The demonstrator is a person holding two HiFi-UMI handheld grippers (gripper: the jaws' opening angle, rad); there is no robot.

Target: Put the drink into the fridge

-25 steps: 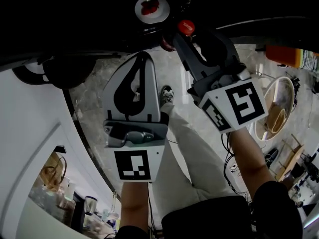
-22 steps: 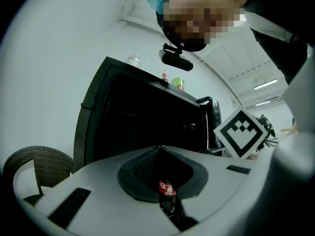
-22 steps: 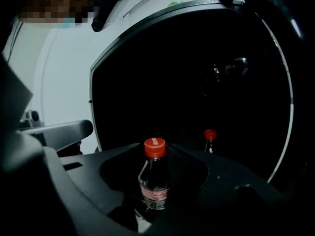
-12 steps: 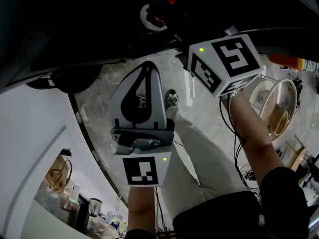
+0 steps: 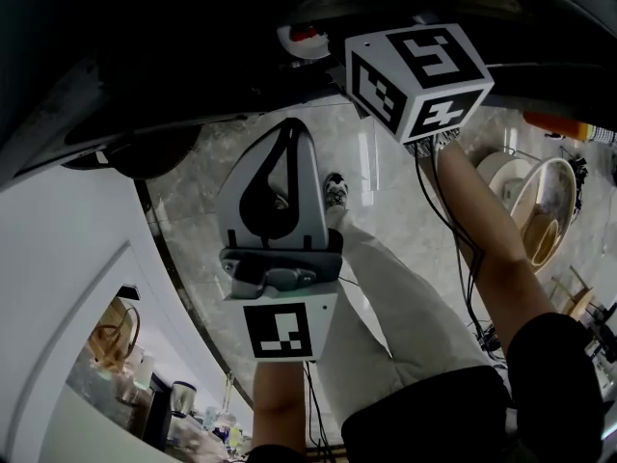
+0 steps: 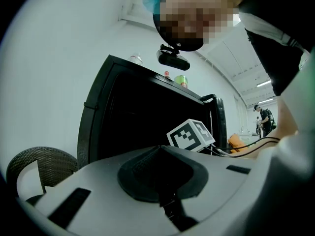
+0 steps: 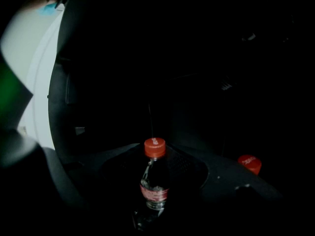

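Note:
The drink is a clear cola bottle (image 7: 154, 183) with a red cap, upright between the dark jaws of my right gripper (image 7: 155, 167), which is shut on it. In the right gripper view it stands inside the black fridge (image 7: 197, 82). In the head view only the right gripper's marker cube (image 5: 415, 75) shows at the fridge's (image 5: 174, 37) dark opening; its jaws and the bottle are hidden. My left gripper (image 5: 288, 125) is shut and empty, held level below the opening. Its closed tips (image 6: 160, 149) face the fridge (image 6: 128, 117).
A second red cap (image 7: 250, 163) sits lower right inside the fridge. A white-and-red round thing (image 5: 303, 37) shows at the opening. Small bottles (image 6: 168, 75) stand on the fridge top. A wicker chair (image 6: 42, 165) is at left, a round bowl (image 5: 540, 210) at right.
My right gripper has moved forward into the dark fridge with the bottle; its jaws and the red caps have gone from the head view. The left gripper has stayed put.

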